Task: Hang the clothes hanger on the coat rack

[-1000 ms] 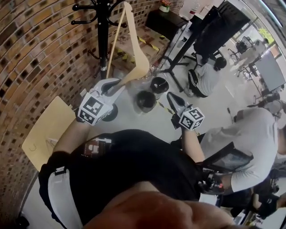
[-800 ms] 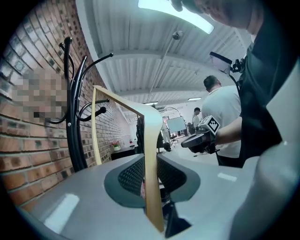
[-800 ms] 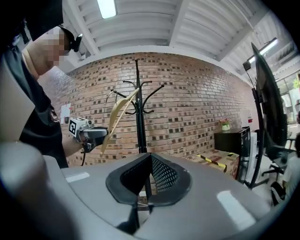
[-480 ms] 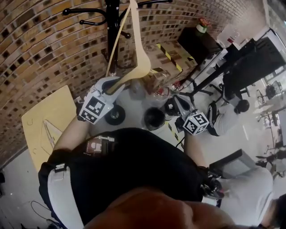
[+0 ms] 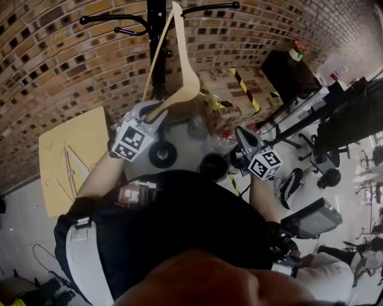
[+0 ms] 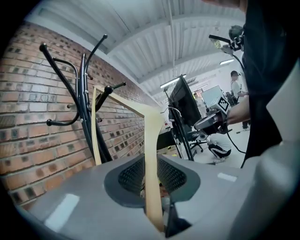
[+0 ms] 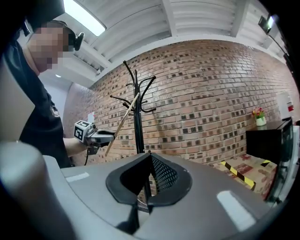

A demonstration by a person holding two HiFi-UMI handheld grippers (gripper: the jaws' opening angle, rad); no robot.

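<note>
grip: hanger (image 5: 188,66) clamped in left gripper (image 5: 154,111); right gripper (image 5: 240,132) closed, empty | axis: upright, top just beside rack (image 5: 155,12) hooks, leaning across pole | nearer rack: left

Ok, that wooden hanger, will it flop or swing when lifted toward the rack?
Probably stiff: the hanger holds its bent shape though the left gripper pinches only one end. It looks thin, so likely light. Held off centre, it might pivot in the grip.
</note>
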